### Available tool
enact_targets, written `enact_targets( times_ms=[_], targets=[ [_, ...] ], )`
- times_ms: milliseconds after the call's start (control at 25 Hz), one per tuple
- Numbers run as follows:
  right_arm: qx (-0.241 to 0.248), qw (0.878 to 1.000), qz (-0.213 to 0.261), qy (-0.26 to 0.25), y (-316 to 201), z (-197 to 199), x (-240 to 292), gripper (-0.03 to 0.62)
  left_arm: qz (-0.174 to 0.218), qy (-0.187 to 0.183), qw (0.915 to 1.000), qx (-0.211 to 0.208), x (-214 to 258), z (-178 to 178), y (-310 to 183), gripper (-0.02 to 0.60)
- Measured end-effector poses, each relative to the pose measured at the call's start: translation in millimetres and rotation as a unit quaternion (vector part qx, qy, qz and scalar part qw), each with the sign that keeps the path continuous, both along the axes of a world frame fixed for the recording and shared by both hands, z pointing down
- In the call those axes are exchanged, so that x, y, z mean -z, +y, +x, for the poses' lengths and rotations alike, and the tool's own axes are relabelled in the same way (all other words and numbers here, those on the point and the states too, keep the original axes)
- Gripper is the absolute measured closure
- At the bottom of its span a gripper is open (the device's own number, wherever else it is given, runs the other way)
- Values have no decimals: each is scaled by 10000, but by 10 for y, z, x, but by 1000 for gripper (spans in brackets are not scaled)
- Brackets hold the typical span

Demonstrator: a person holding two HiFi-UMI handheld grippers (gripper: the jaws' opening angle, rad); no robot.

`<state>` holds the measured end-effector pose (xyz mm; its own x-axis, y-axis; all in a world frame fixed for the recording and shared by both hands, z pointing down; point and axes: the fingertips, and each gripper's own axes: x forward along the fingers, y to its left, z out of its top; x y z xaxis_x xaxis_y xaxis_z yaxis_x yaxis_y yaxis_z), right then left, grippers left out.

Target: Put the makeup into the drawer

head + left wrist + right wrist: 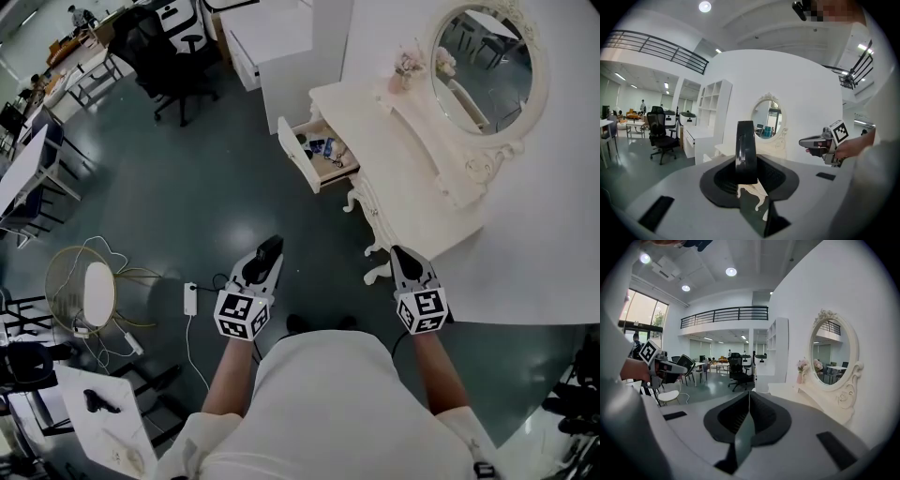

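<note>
In the head view my left gripper (pixel 266 253) is shut on a flat black makeup case (pixel 271 247), held over the floor, well short of the drawer. The left gripper view shows the case (pixel 746 150) standing edge-on between the jaws. My right gripper (pixel 405 255) hangs beside the white dressing table (pixel 412 187); its jaws meet with nothing between them (pixel 747 401). The drawer (pixel 296 156) stands pulled out at the table's left end, with a few small makeup items (pixel 323 147) lying in it.
An oval mirror (pixel 483 66) and a small flower pot (pixel 405 67) sit on the dressing table. A white shelf unit (pixel 281 47) and a black office chair (pixel 173 56) stand beyond the drawer. A wire-framed stool (pixel 89 291) and a power strip (pixel 190 298) lie at left.
</note>
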<state>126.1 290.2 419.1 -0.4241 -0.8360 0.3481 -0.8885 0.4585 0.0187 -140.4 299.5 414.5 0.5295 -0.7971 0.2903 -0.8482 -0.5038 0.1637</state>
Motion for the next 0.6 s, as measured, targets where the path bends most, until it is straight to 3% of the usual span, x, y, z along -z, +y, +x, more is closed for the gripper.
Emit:
enact_targets(
  times_ms=[600],
  targets=[
    [-83, 9997, -200, 144, 68, -442, -182, 565, -169, 22, 9998, -139, -211, -453, -3, 480]
  ],
)
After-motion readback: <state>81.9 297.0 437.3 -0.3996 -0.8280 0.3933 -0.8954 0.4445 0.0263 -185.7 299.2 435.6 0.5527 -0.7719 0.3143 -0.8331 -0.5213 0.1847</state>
